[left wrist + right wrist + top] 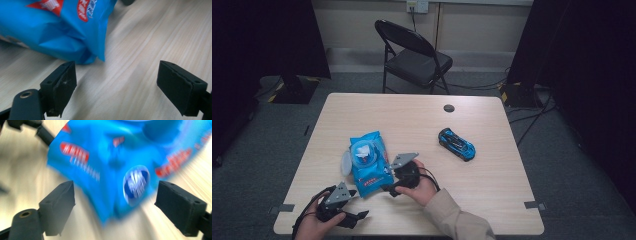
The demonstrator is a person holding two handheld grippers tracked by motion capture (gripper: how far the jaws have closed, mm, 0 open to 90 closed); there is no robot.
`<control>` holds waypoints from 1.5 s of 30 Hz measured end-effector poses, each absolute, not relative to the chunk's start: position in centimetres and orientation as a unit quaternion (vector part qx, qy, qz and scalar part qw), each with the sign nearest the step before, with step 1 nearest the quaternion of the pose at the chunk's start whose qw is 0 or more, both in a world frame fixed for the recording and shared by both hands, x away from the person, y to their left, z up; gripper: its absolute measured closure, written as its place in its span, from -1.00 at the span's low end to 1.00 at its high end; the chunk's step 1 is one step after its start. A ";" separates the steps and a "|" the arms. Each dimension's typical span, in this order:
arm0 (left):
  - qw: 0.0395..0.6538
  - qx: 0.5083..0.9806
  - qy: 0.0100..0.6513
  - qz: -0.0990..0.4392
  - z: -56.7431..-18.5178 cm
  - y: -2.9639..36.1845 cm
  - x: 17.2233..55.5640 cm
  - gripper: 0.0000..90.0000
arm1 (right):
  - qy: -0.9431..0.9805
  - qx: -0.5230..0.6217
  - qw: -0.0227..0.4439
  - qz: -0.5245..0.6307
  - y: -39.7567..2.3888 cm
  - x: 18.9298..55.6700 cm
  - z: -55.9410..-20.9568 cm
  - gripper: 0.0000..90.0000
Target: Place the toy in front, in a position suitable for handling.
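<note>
Your left gripper (117, 82) has its fingers spread, just short of the blue wipes pack (369, 162). Your right gripper (115, 206) (fingers spread too) faces the pack's corner on the counter (492, 180).

Soft glossy film, matt black pads and pale wood grain

The wipes pack (369, 162) is thin blue plastic film, shiny and creased, with a smooth, translucent hard-plastic lid flipped open on top. The surface (412, 120) looks like light wood laminate, smooth with a fine straight grain and a low sheen. The left claw (117, 85) has matt black jaws faced with dull, slightly rough rubbery pads, scuffed with pale specks; the right claw (116, 206) shows the same matt black finish. Far right, the toy car (456, 144) is glossy blue and black plastic. The folding chair (414, 55) beyond has a dark, faintly shiny padded seat on a black metal frame.
</note>
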State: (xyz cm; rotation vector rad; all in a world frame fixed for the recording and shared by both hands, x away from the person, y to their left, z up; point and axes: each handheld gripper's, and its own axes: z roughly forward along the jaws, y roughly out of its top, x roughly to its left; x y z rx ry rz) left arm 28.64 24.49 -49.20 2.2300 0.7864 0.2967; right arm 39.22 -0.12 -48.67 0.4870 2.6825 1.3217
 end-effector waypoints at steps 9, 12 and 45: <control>0.379 0.858 0.326 0.118 -47.8 23.2 28.1 -0.66 | 0.890 0.188 0.055 0.413 -10.8 35.2 -48.2 -0.69; 0.385 0.851 0.337 0.115 -47.4 23.2 27.5 -0.65 | 0.883 0.221 0.059 0.410 -14.6 33.7 -48.7 -0.69; 0.356 0.856 0.335 0.168 -48.6 18.3 31.6 0.12 | 0.866 0.265 0.075 0.418 -19.6 32.2 -49.6 -0.68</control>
